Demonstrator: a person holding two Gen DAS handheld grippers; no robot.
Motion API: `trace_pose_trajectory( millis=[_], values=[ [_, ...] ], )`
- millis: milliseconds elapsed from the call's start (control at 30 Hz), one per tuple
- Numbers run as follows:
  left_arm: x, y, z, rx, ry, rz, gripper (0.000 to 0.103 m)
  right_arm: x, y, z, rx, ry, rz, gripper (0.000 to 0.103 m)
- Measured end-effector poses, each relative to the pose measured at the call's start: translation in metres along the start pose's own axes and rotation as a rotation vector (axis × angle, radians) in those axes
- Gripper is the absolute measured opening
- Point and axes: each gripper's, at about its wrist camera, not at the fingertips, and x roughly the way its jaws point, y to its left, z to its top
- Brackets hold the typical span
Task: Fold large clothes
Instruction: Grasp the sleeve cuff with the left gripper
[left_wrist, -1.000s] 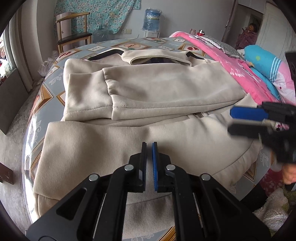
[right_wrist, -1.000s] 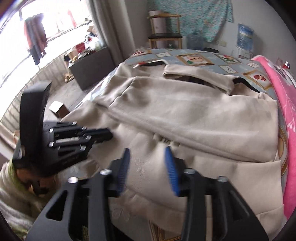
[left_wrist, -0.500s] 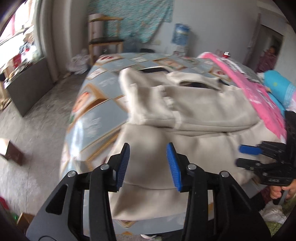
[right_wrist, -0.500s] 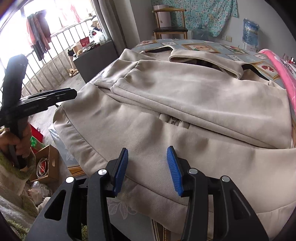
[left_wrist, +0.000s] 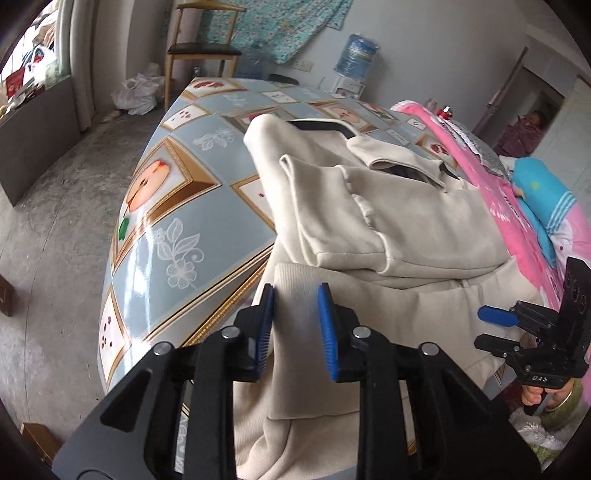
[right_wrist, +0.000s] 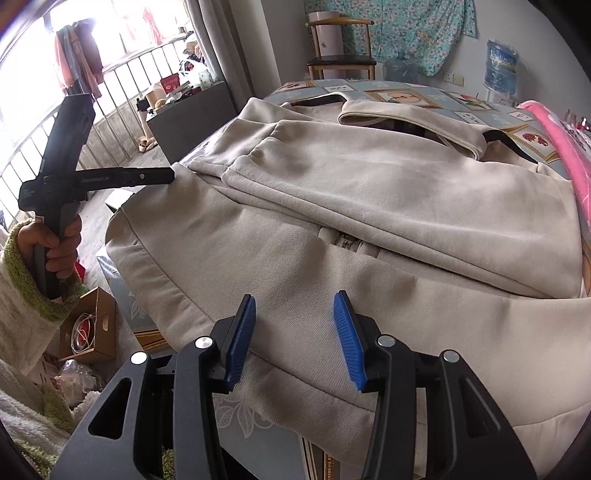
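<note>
Beige fleece covers most of the picture-patterned table (left_wrist: 173, 229): the large jacket (right_wrist: 388, 206) lies flat on it, collar at the far end, hem hanging over the near edge. Both sleeves (left_wrist: 332, 218) are already folded inward across the chest, so the first stage of the fold looks done (the zip peeks out just below them). What seems left is bringing the lower half up over the sleeves, perhaps twice, to make a compact stack. The left hand-held gripper (left_wrist: 295, 325) sits at the jacket's near left hem corner, with a ridge of hem fabric rising between its blue pads; its jaws have just been narrowing on that fabric, yet a sliver of gap shows at each pad, so I judge it not yet clamped. The right hand-held gripper (right_wrist: 295, 332) hovers above the hem further along, its jaws apart with nothing caught between them, the cloth lying flat underneath. A grip by both at the hem would likely set up the upward fold.
</note>
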Motion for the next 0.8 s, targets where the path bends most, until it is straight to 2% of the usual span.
trace_pose_trajectory(
  millis=[100,233,367,567,700,800],
  values=[
    [-0.013,-0.008,-0.001,0.037,-0.031,-0.051,0.021,0.0,0.001,0.0,-0.003,0.002,-0.006,0.044],
    [-0.017,-0.015,-0.003,0.057,-0.012,-0.148,0.021,0.0,0.002,0.001,-0.007,0.005,-0.009,0.044],
    [-0.007,-0.012,0.0,0.052,0.027,-0.123,0.022,0.001,0.002,0.001,-0.006,0.004,-0.012,0.044],
    [0.012,0.01,0.007,-0.026,0.073,-0.166,0.023,0.0,0.003,0.0,-0.005,0.001,-0.019,0.044],
    [0.016,0.012,0.007,-0.021,0.085,-0.16,0.023,0.0,0.003,0.0,-0.005,0.003,-0.021,0.044],
    [0.0,-0.003,0.003,0.051,0.042,-0.114,0.02,-0.001,0.001,0.001,0.012,0.01,-0.008,0.044]
  ],
)
